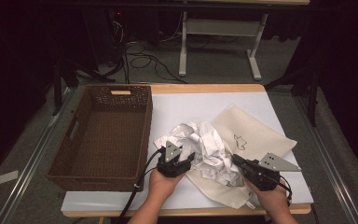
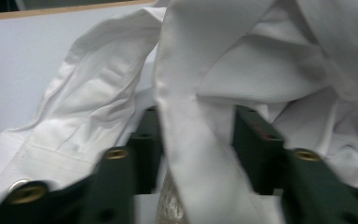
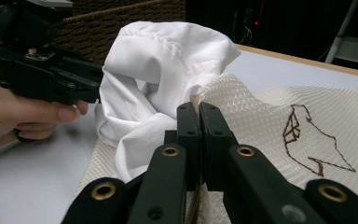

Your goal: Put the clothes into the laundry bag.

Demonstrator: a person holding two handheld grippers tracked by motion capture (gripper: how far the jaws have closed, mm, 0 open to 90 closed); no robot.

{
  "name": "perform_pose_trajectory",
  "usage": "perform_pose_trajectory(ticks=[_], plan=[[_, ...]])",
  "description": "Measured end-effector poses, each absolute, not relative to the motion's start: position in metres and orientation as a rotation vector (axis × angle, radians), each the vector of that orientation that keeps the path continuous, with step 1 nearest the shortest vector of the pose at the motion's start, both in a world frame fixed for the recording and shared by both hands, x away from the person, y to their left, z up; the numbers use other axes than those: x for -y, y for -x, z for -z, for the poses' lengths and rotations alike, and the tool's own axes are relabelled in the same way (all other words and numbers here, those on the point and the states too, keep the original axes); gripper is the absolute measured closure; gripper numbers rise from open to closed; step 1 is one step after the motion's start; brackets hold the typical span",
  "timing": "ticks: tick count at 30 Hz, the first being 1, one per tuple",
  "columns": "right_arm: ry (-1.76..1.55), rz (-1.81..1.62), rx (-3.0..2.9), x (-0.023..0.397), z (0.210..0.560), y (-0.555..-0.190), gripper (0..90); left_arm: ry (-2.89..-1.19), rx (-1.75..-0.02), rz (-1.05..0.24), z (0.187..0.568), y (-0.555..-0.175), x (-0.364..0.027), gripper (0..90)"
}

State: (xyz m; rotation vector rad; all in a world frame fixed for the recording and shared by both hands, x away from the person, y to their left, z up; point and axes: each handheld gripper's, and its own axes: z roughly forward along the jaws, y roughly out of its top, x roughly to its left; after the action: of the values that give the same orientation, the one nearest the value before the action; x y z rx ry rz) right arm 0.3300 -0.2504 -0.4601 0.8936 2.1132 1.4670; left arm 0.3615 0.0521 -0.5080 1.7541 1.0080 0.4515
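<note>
A: On the left of the table, what do you have beside you?

B: The brown wicker basket [image 1: 103, 135], sitting just left of the white sheet covering the table [image 1: 182, 105]. From above you can see its woven floor; in the right gripper view only a strip of its wall shows, far behind your other hand.

A: And your left gripper [image 1: 179, 163]?

B: It's at the near left edge of the crumpled white shirt [image 1: 204, 147], which is heaped mid-table on the open end of the cream cloth bag [image 1: 254, 135]. Its own view gives what the high view can't: the jaws stand partly apart with a fold of the shirt [image 2: 191, 140] running up between them. That picture is blurred, so you can't tell whether the pads press the fold. Two shirt buttons show at its bottom left.

A: The right gripper [image 1: 237, 162]?

B: From above, your right hand's tool reaches into the shirt's near right side, tips buried in cloth. The right gripper [image 3: 198, 109] view settles it: the jaws are pinched together on the bag's [image 3: 279, 112] woven edge, with the shirt [image 3: 158, 79] bulging just left of them.

A: Anything cut off?

B: The brown stitched figure on the bag is plain in both views; how much shirt lies inside the bag is hidden.
</note>
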Motion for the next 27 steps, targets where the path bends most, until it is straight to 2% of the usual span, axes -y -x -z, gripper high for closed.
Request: perform_pose_trajectory(ticks=[3, 4, 9, 16, 27], plan=[[-0.898, -1.466, -2.112, 0.251, 0.460, -0.330, 89.2, -1.748, -0.981, -0.424, 0.503, -0.355, -0.054, 81.8], [-0.904, -1.468, -2.110, 0.251, 0.460, -0.330, 89.2, -1.751, -0.950, -0.417, 0.500, -0.350, -0.054, 85.7], [-0.903, -1.465, -2.109, 0.250, 0.461, -0.331, 89.2, -1.795, -0.809, -0.396, 0.490, -0.326, -0.044, 87.1], [-0.906, -1.456, -2.108, 0.247, 0.460, -0.334, 89.2, -1.860, -0.613, -0.306, 0.495, -0.302, 0.000, 87.1], [-0.907, -1.501, -2.100, 0.248, 0.456, -0.335, 89.2, -1.911, -0.615, -0.278, 0.510, -0.326, 0.037, 86.7]])
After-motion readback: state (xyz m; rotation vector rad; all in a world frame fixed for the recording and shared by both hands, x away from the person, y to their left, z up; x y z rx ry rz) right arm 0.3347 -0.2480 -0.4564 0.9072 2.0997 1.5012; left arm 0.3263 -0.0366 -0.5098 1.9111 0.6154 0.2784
